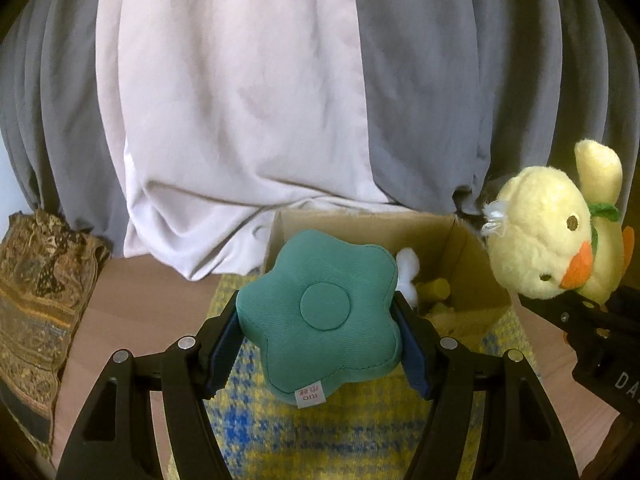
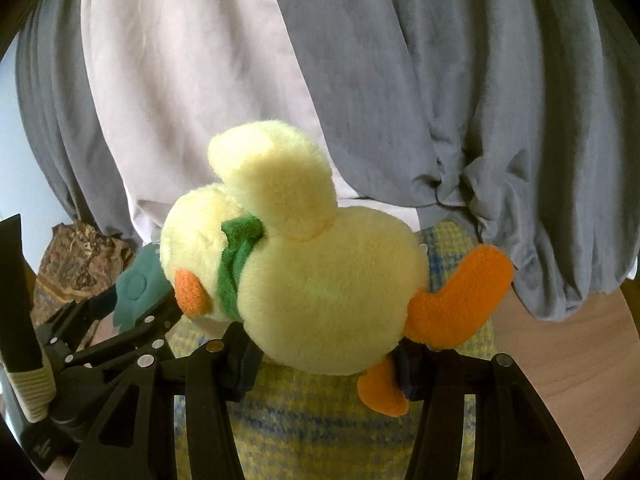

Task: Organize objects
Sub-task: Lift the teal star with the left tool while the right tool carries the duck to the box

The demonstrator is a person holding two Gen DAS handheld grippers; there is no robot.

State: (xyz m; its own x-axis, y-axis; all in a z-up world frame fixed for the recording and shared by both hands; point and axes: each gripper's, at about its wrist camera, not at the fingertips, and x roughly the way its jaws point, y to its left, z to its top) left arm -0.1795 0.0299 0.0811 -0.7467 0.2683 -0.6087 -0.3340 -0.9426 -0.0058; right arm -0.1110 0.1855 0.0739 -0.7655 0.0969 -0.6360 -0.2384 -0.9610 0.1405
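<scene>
My left gripper is shut on a teal flower-shaped cushion and holds it above the yellow-blue cloth, just in front of an open cardboard box. My right gripper is shut on a yellow plush duck with orange beak and feet and a green scarf. The duck hangs in the air to the right of the box in the left wrist view. The cushion and left gripper show at the left in the right wrist view.
The box holds a white fluffy item and yellowish things. A yellow-blue woven cloth covers the wooden table. A patterned brown fabric lies at the left. Grey and white curtains hang behind.
</scene>
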